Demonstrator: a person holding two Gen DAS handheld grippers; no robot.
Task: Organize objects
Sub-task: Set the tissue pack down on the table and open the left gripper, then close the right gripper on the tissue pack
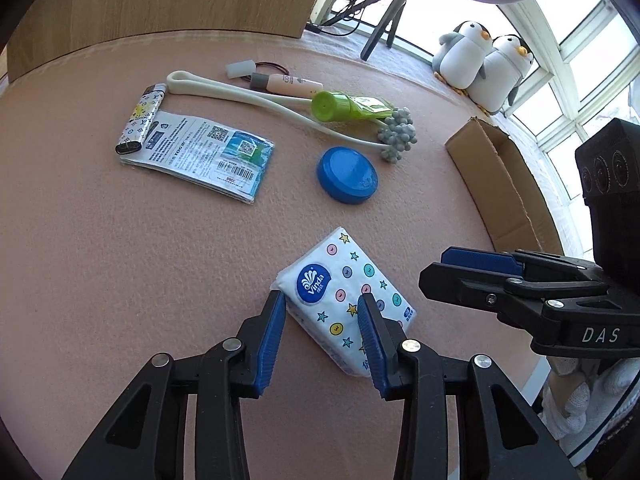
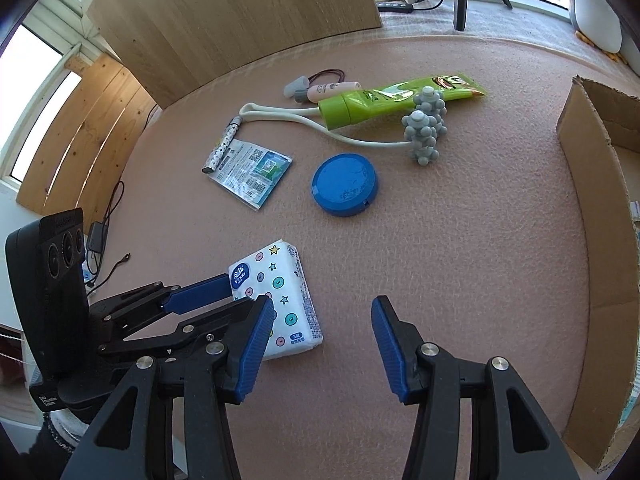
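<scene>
A white Vinda tissue pack point(image 1: 340, 280) point(image 2: 280, 280) with coloured dots and stars lies flat on the pink felt table. My left gripper point(image 1: 322, 302) point(image 2: 236, 292) is open and straddles the pack's near-left corner. Its left pad touches the corner and its right pad overlaps the pack's top face. My right gripper point(image 2: 323, 306) point(image 1: 434, 268) hovers open and holds nothing, just right of the pack. Further back lie a blue round lid point(image 1: 347, 175) point(image 2: 345, 189), a green tube point(image 1: 348, 106), a grey-knobbed massage roller point(image 1: 398, 134), a patterned lighter point(image 1: 142, 118) and flat sachets point(image 1: 208, 152).
An open cardboard box point(image 1: 504, 184) point(image 2: 592, 200) stands at the table's right edge. A small pink tube point(image 1: 288, 82) and a hair tie lie at the back. A wooden board point(image 1: 160, 0) stands behind the table. Two plush penguins point(image 1: 480, 64) and a tripod sit by the window.
</scene>
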